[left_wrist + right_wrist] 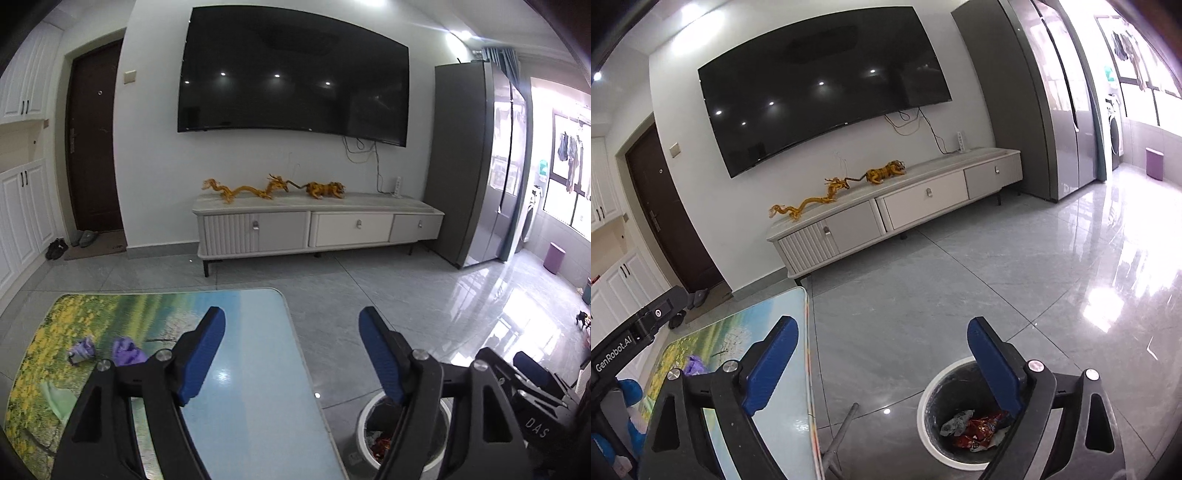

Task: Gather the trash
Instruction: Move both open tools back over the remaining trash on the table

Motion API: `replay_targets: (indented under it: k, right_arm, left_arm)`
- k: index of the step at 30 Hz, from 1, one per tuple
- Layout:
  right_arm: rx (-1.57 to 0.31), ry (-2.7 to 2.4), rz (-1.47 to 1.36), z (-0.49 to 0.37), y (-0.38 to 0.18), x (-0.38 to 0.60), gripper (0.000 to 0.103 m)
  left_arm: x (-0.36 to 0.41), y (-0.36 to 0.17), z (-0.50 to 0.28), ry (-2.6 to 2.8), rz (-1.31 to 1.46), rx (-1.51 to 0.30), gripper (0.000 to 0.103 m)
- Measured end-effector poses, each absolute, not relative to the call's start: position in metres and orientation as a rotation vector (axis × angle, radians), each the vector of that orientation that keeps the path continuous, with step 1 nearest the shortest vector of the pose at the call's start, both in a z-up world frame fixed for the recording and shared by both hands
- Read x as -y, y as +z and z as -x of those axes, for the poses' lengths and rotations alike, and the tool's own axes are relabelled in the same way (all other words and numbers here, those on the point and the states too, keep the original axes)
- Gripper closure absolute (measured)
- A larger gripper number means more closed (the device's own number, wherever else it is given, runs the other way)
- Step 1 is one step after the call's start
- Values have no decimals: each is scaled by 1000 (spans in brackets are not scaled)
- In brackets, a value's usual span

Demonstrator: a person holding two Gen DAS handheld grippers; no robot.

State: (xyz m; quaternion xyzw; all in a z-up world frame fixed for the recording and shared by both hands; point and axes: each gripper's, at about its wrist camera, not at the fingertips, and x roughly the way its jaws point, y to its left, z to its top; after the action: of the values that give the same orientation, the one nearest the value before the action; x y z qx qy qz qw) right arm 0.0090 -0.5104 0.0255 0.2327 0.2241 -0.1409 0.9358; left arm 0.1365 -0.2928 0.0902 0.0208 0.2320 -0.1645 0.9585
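Observation:
My left gripper stands open above the printed table, nothing between its blue pads. Left of it on the table lie two crumpled purple scraps and a pale green scrap. My right gripper is open and empty, over the floor between the table edge and the white-rimmed trash bin. Inside the bin lie a red wrapper and grey crumpled paper. The bin also shows low in the left wrist view, partly hidden by my finger.
A white TV cabinet with gold figurines stands against the wall under a large TV. A grey fridge is at the right, a dark door at the left. A metal table leg slants near the bin.

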Motion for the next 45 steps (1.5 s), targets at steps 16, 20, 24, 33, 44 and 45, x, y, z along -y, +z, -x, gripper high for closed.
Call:
replay_targets:
  k: [16, 20, 24, 33, 44, 45]
  right_arm:
    - [-382, -245, -348, -33, 62, 422, 0]
    - [-369, -229, -335, -39, 65, 410, 0]
    - [-366, -205, -340, -43, 63, 401, 0]
    - [-399, -141, -313, -56, 52, 369, 0]
    - [-482, -72, -312, -67, 27, 345, 0]
    - [-495, -67, -311, -68, 23, 344, 0]
  left_arm:
    - [164, 105, -117, -205, 124, -384, 29]
    - [145, 103, -116, -202, 168, -389, 29]
    - [127, 98, -117, -183, 193, -396, 29]
    - [97, 85, -111, -124, 229, -401, 29]
    - [84, 65, -109, -62, 238, -439, 29]
    - [84, 63, -109, -58, 236, -443, 29]
